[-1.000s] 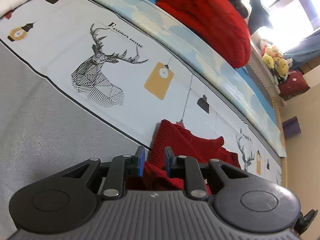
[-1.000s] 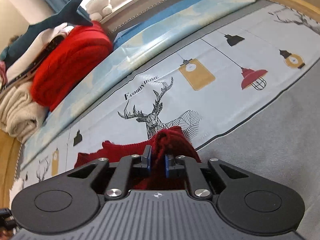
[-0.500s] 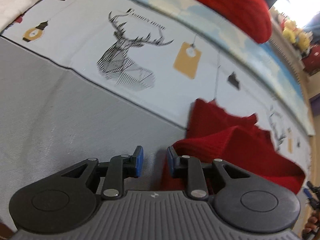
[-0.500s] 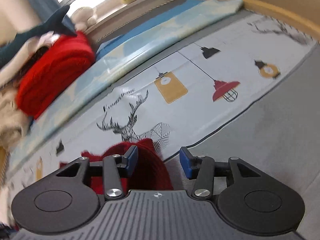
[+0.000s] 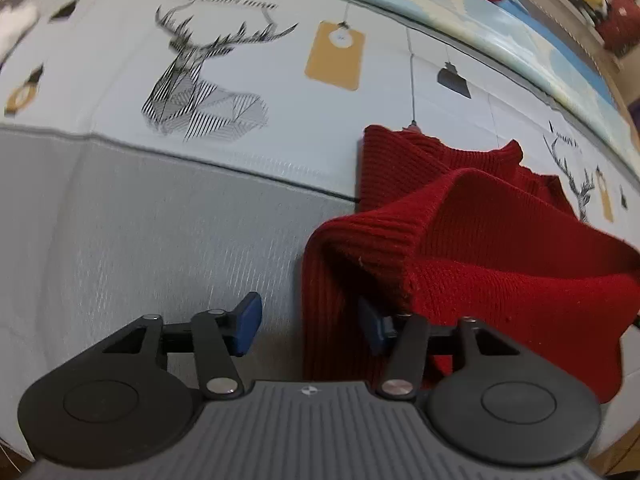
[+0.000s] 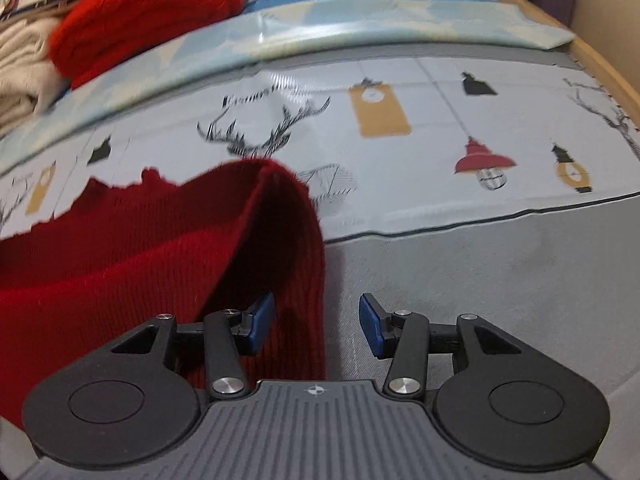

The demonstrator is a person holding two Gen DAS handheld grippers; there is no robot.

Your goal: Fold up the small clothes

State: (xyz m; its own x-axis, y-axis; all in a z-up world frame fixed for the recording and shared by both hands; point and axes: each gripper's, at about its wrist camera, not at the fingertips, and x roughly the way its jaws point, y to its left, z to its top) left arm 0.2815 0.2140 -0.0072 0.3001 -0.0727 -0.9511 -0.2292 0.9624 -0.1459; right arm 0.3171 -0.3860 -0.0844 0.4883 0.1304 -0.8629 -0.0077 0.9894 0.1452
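We see 1 small red knit sweater (image 5: 500, 240) lying on the bed cover (image 5: 160, 240), partly on the grey zone and partly on the pale printed strip, w/ one ribbed edge folded over and standing up in a loose hump. In the left wrist view the left gripper (image 5: 310, 328) has its jaws opening: 2 blue pads, the left one (image 5: 246, 328) over bare grey cover, the right one tucked against the sweater's folded edge; a strip of red knit hangs betw. them but isn't pinched, so it's released. In the right wrist view the right gripper (image 6: 316, 326) also stands apart, not clenched: 2 blue pads, the left one (image 6: 262, 322) just beside the red knit (image 6: 140, 248), the right one over grey cover; the sweater's edge sits in the gap nearer the left pad, unpinched as far as we can tell. Counting prints on the pale strip, left view: 2 line-drawn deer heads, the big one (image 5: 200, 80) well apart from the sweater, a 2nd partly behind it at right; 1 full orange tag-shaped lamp (image 5: 336, 56), 1 black lamp nearby. Right view: 1 deer w/ antlers just behind the knit hump, 1 orange lamp, 1 red pendant lamp (image 6: 484, 164), approx. 3 small dark ones. At the far side we see 1 thick red folded blanket (image 6: 140, 20) beside a cream fabric pile, blurred.
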